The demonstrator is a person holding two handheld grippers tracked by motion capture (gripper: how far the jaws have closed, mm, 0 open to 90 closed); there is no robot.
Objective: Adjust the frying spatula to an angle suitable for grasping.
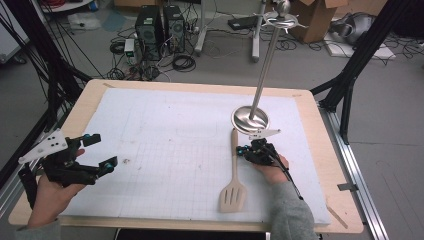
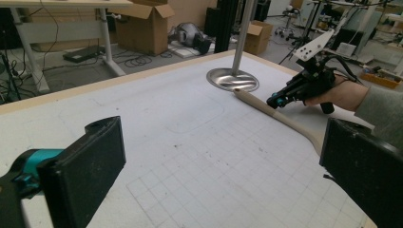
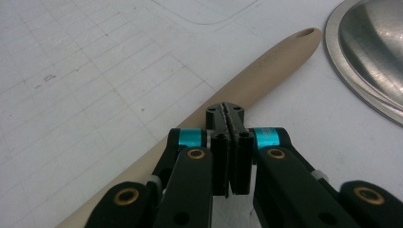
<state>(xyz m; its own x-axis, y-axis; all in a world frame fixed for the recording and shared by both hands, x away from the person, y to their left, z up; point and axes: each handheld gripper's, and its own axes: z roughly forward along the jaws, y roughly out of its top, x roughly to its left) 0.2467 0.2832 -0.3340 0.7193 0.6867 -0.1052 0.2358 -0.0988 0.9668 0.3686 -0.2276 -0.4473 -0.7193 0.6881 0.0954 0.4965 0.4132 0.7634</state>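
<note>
My right gripper point(image 1: 245, 150), jaws closed on nothing, sits just right of the slotted spatula point(image 1: 233, 176), whose handle runs near-to-far. Left gripper point(image 1: 102, 150) wide open, empty, far off.

On the one white gridded mat point(image 1: 165, 150) I count one beige slotted spatula point(image 1: 233, 187), one steel stand point(image 1: 250, 120) with a round base and tall pole, and two handheld grippers, the left gripper point(image 1: 100, 152) and the right gripper point(image 1: 243, 149).
</note>
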